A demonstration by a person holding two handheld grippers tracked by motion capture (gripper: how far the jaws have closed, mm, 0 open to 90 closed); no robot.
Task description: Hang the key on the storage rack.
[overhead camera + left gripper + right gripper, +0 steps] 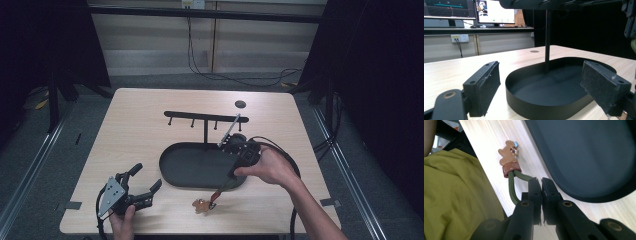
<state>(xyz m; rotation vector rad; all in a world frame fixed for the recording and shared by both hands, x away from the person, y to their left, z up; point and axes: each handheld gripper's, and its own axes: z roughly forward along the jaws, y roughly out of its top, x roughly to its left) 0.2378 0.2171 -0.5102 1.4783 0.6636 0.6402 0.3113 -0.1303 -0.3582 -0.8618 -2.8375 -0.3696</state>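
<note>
The right gripper has its 2 jaws pressed together on the green cord loop of a keychain, whose brown bear-shaped charm hangs at 11 o'clock from the jaws in the right gripper view. In the high view the charm lies at the table's near edge, at 6 o'clock from the black oval tray, with the cord running up to the right gripper over the tray's right end. A black hook stand rises from the tray. The left gripper sits at 8 o'clock from the tray, its jaws spread wide and holding nothing, pointing toward the tray.
</note>
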